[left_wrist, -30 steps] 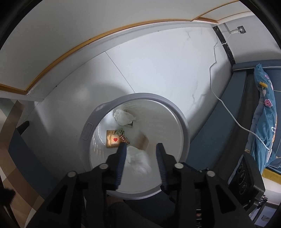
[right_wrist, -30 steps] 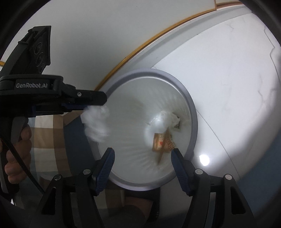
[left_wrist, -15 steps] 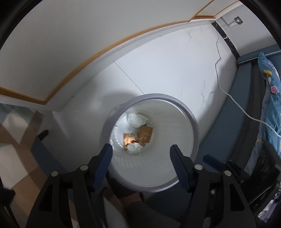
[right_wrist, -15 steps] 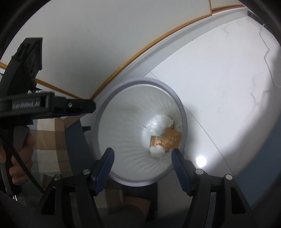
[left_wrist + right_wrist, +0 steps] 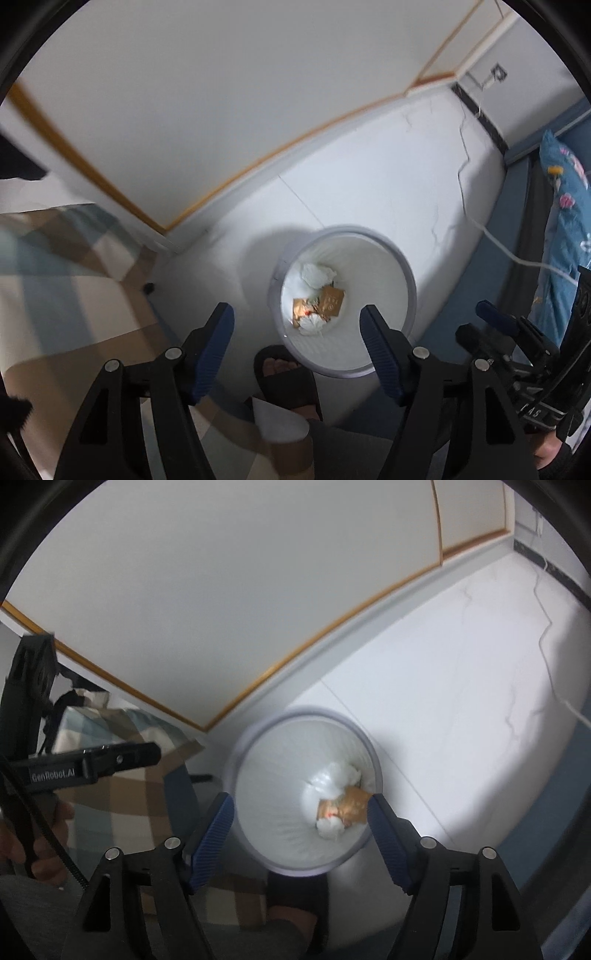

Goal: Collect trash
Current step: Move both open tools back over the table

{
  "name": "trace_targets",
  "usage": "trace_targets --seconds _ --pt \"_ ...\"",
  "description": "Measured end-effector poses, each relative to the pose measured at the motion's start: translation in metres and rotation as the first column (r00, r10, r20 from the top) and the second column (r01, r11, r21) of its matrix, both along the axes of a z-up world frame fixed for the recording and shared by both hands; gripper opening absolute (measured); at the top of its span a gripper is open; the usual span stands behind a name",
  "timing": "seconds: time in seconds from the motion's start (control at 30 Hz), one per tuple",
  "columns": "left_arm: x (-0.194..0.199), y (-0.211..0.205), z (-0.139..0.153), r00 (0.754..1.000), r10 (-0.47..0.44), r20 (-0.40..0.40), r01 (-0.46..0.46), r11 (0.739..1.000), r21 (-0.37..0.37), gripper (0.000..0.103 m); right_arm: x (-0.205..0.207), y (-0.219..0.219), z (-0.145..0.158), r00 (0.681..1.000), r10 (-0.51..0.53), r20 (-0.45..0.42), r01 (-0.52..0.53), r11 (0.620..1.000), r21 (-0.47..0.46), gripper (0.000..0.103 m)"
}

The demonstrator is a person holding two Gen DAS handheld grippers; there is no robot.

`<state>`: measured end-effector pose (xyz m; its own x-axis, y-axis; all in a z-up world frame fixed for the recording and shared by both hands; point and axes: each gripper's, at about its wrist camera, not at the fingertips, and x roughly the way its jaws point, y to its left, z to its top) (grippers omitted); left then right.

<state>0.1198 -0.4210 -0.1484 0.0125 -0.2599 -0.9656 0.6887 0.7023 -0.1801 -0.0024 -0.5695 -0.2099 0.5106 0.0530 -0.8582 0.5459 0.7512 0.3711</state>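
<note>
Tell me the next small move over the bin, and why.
Probably swing both claws away to look for more trash: the left claw and right claw hold nothing, and the tissues and wrappers already lie in the bin.

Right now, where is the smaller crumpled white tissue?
In the left wrist view, the smaller crumpled white tissue lies at the bottom of the round white bin, just below the golden wrappers.

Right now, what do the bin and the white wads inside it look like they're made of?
Bin: probably plastic, pale and smooth, with fine ribs down its inner wall. White wads: likely tissue or soft paper, matte and crumpled with ragged edges; too blurred to be certain.
</note>
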Motion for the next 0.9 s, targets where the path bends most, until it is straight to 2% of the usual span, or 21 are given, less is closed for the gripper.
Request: trace_targets --seconds 0.23,0.4,0.5,0.57,0.63,0.8,0.9 --pt "0.001 0.045 0.054 0.987 0.113 0.111 -0.102 0.990 -0.100 0.067 0.000 0.014 0.062 0.995 0.008 0.100 0.001 0.996 -0.084 0.079" --pt "0.003 0.089 0.088 0.956 0.210 0.206 -0.177 0.970 -0.166 0.067 0.000 0.030 0.111 0.983 0.029 0.179 0.001 0.986 -0.168 0.080" --pt "0.003 0.118 0.106 0.929 0.277 0.244 -0.227 0.950 -0.215 0.068 -0.001 0.044 0.141 0.970 0.042 0.241 0.007 0.980 -0.199 0.081" --pt "0.002 0.142 0.120 0.904 0.324 0.281 -0.258 0.934 -0.247 0.070 0.000 0.057 0.159 0.954 0.059 0.293 0.004 0.978 -0.210 0.082" --pt "-0.001 0.155 0.130 0.881 0.359 0.308 -0.282 0.921 -0.268 0.077 -0.001 0.068 0.176 0.934 0.081 0.349 -0.004 0.976 -0.217 0.083" --pt "-0.009 0.207 0.153 0.803 0.449 0.392 -0.337 0.884 -0.323 0.078 -0.001 0.110 0.216 0.881 0.164 0.443 -0.044 0.962 -0.270 0.089" --pt "-0.011 0.242 0.164 0.765 0.508 0.395 -0.379 0.852 -0.362 0.083 0.001 0.142 0.235 0.846 0.232 0.481 -0.083 0.947 -0.311 0.091"
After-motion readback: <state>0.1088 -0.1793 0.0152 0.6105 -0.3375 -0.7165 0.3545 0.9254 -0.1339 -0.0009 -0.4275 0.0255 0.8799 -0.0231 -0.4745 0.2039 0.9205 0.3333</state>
